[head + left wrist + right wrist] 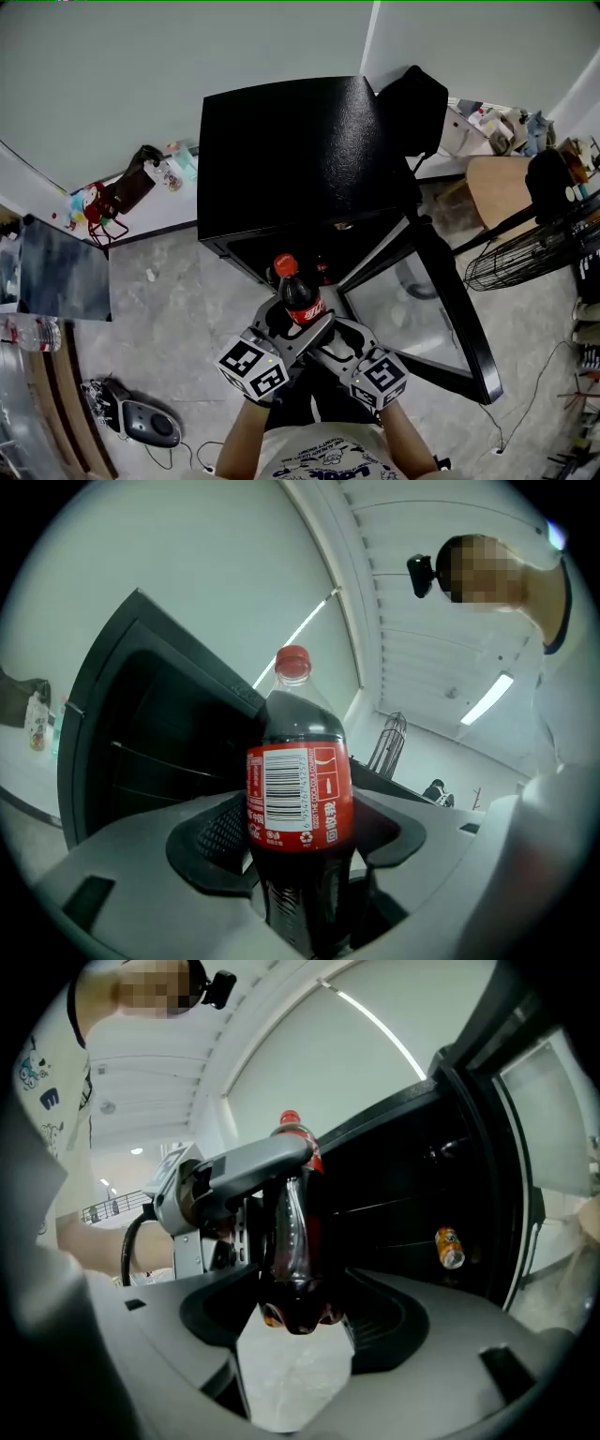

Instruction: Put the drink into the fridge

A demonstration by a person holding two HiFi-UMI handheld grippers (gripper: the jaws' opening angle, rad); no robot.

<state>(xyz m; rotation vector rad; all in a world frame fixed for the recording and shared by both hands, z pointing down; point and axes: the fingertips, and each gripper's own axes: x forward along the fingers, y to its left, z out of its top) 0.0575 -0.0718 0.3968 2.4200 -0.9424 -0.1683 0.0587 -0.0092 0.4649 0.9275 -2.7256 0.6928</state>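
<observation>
The person stands in front of a black fridge (291, 159) whose glass door (405, 302) is swung open to the right. Both tongs are raised before the open compartment, with a cola bottle (298, 298) held upright between them.

The left tongs (286, 328) are clenched on the bottle. In the left gripper view the two pads press the bottle's (300, 799) sides just below its red label, which carries a barcode. The red cap (292, 660) stands clear above, and the dark inside of the fridge (141, 733) lies behind.

The right tongs (323, 336) come in from the other side, lower down. In the right gripper view their jaws close round the base of the bottle (292, 1251), and pale floor shows through the gap beneath it. The left tongs (281, 1171) cross the bottle higher up, near its neck.

The bottle is in the air, just outside the fridge opening, and touches no shelf. Behind it the fridge (441, 1176) stands open, and an orange can (449, 1247) lies on its side on a shelf inside.

A floor fan (534, 248) stands to the right of the door. The floor (187, 309) around the fridge is grey and mottled.
</observation>
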